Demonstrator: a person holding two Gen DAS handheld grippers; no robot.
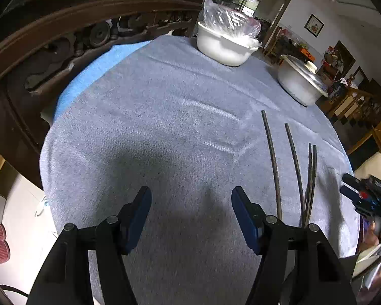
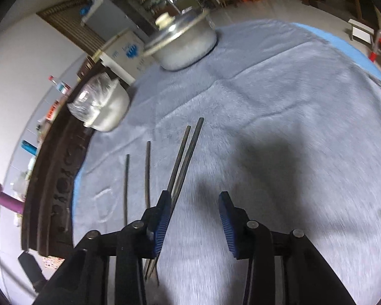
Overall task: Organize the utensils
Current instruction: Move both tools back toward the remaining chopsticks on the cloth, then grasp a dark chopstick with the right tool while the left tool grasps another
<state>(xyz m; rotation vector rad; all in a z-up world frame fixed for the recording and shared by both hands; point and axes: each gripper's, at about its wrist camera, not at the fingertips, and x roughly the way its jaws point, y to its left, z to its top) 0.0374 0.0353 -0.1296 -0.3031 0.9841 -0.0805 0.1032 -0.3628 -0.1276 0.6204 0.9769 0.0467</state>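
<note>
Several dark chopsticks lie on the grey cloth (image 1: 165, 117). In the left wrist view two lie apart (image 1: 273, 157) (image 1: 296, 162) and a pair lies close together (image 1: 311, 178), all right of my left gripper (image 1: 191, 195), which is open and empty above bare cloth. In the right wrist view the close pair (image 2: 184, 157) runs under the left finger (image 2: 162, 218) of my right gripper (image 2: 195, 200), which is open and empty. Two single chopsticks (image 2: 147, 175) (image 2: 126, 185) lie further left. The right gripper also shows in the left wrist view (image 1: 353, 188) at the right edge.
A white bowl covered with clear plastic (image 1: 226, 40) and a lidded metal pot (image 1: 301, 81) stand at the far side of the table. A dark carved wooden frame (image 1: 50, 45) runs along the left edge. Blue cloth (image 1: 96, 71) shows beneath the grey one.
</note>
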